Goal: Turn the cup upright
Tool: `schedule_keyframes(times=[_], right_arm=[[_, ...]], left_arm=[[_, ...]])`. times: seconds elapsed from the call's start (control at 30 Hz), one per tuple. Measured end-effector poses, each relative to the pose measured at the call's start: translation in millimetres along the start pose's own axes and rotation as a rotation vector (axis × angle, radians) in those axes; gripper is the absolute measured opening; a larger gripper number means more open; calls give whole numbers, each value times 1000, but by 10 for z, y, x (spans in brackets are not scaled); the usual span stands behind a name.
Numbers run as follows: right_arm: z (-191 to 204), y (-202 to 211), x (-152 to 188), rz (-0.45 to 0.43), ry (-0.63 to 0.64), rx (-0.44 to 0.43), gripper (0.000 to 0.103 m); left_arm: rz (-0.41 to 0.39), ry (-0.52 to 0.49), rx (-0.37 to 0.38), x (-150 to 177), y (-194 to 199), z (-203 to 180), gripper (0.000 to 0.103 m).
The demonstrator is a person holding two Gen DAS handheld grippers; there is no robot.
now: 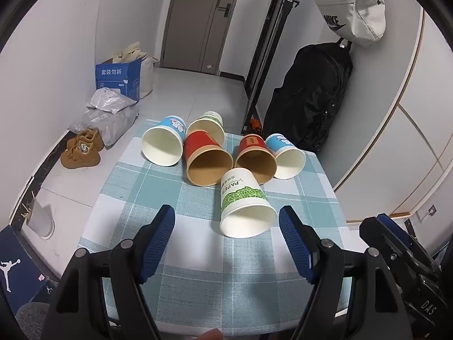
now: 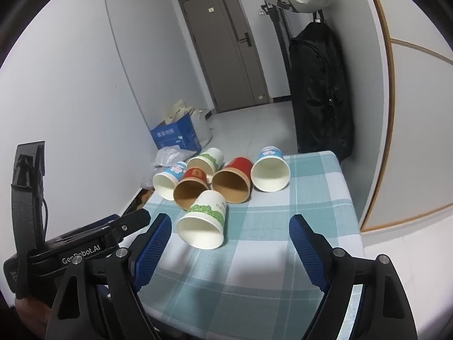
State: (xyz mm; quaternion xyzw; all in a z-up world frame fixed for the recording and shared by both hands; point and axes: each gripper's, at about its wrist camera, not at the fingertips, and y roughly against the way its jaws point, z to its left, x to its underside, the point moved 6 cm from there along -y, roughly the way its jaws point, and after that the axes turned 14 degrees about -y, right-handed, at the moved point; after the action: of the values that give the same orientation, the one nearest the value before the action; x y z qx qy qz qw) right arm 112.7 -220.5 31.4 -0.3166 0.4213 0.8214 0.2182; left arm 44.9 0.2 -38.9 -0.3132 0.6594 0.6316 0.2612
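**Nearest cup first: grab across the wall, then tip it up**

Both claws wide open, nothing held. Left claw hangs low over the near edge of the surface w/ the teal-and-white checked cloth; right claw sits alongside at about the same height, also short of the cups.

Target, as I judge it: the white paper cup with green leaf print, lying on its side, mouth facing the cameras, base pointing away. It lies just ahead of both claws, slightly right of the left claw's centre line and left of centre for the right claw.

How to do it well:
- Close on the cup wall mid-body, not the rim; thin paper crushes easily, so gentle squeeze.
- Rotate so mouth ends up top, base flat on cloth, then release.
- Cup's base end lies right by the two brown-lined red paper cups; touching or not, can't tell. Lift a bit before turning so they don't get knocked.

Farther back: two blue cartoon-print paper cups at the row's ends, and another green-print white cup behind, all on their sides. Probably next in turn.
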Motion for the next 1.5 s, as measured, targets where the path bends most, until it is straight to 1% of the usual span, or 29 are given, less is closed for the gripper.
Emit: schedule_keyframes(times=[0.07,0.13,0.23,0.47,0.63,1.17,1.5], right_arm=[[-1,-9,2,4,1,6,85],[1,-15,5,0,9,12,85],[5,-30,12,1,16,15,85],[-17,55,1,0,16,13,85],[-11,3,6,1,11,20,85],[-4,-11,21,3,7,23,85],[-2,-18,41,5,11,25,85]], left_arm=[[-1,-6,3,-8,-12,0,72],[-10,9,9,33,-8,1,72],[-20,-1,0,44,38,3,72],[0,-13,-4,30,3,-38,72],[0,-10,-3,20,5,-24,72],[-15,-40,-20,18,35,-58,72],[-32,-42,-9,2,54,-58,72]])
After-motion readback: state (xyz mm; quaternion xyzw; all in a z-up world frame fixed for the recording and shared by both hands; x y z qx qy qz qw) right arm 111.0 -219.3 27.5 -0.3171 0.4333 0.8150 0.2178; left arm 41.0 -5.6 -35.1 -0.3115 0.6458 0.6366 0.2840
